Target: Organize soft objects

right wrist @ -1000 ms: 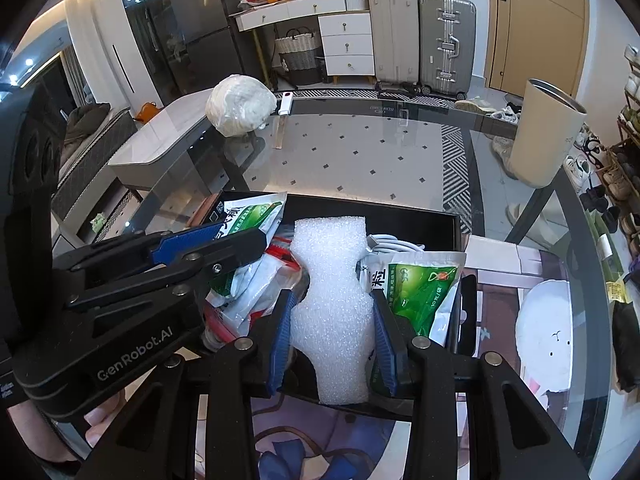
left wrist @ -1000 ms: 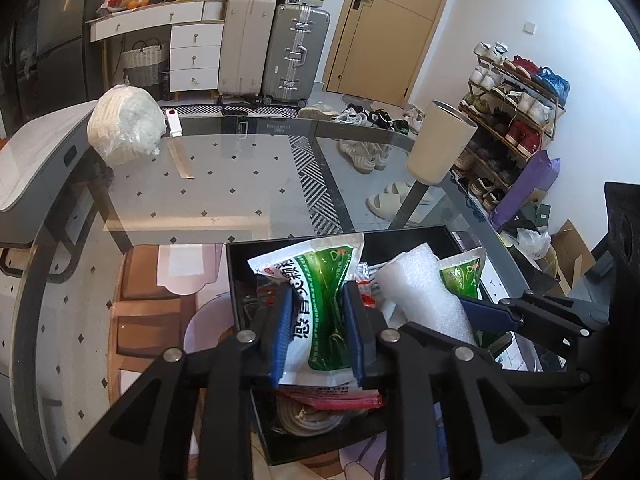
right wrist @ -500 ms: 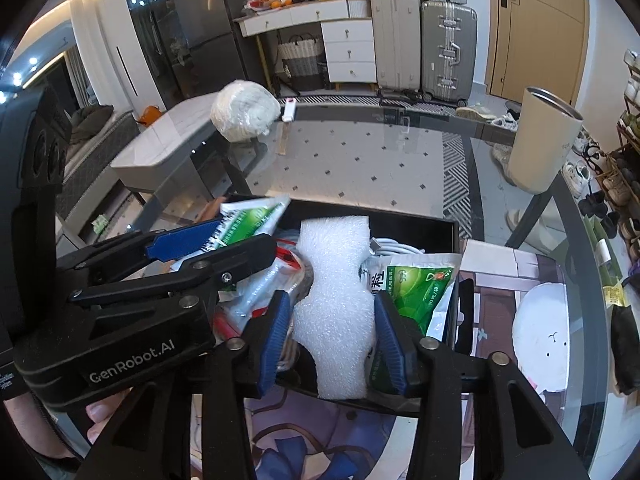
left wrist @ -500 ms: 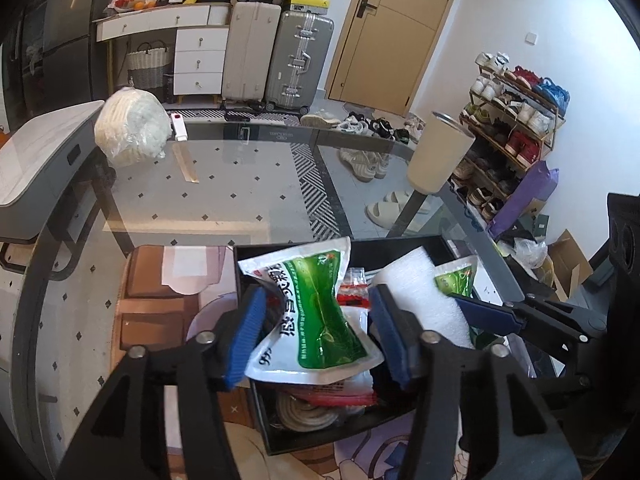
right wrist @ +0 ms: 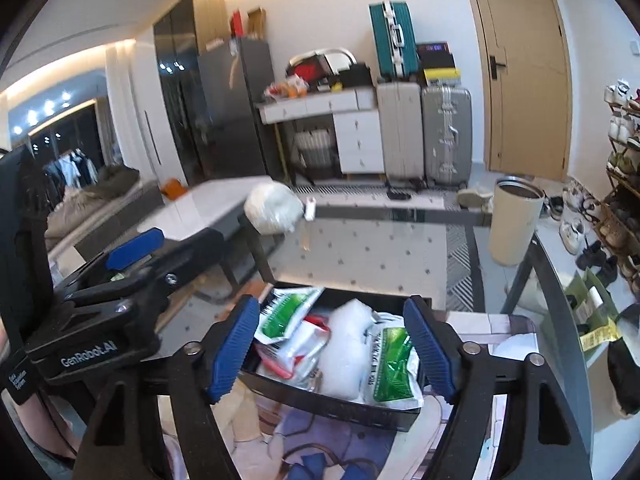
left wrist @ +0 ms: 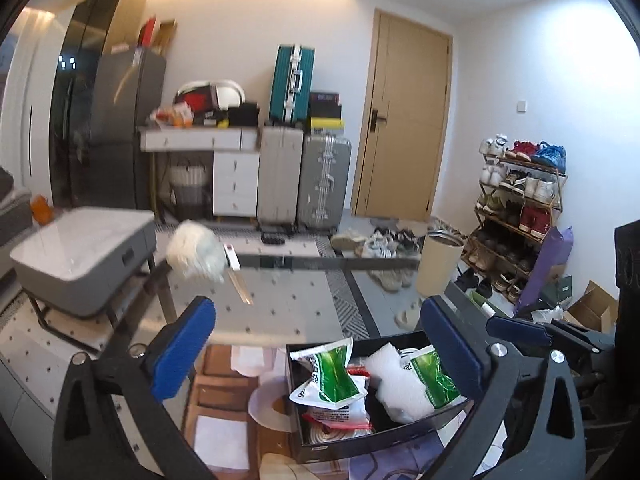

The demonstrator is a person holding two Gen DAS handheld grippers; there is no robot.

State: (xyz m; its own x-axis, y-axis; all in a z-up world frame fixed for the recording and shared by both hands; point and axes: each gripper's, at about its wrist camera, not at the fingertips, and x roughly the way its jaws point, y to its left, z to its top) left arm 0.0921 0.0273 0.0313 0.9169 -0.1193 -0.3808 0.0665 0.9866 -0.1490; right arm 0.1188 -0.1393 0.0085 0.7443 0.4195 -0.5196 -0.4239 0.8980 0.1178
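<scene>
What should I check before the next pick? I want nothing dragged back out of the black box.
1. Left claw empty: ok, its jaws have just been opening and stand wide with nothing between them.
2. Right claw empty: ok, jaws have just been opening, nothing gripped.
3. Green-and-white packet inside the black box: ok, though its top pokes above the rim.
4. White foam piece inside the box: ok.
5. Next soft item, the white bundle at the glass table's far edge: still outside, not ok.
6. Bundle's weight: cannot tell.

Home entryway, suitcases [left wrist: 304,176] by door [left wrist: 400,120], shoe rack [left wrist: 516,208], fridge [left wrist: 120,128], glass table [left wrist: 304,308]
</scene>
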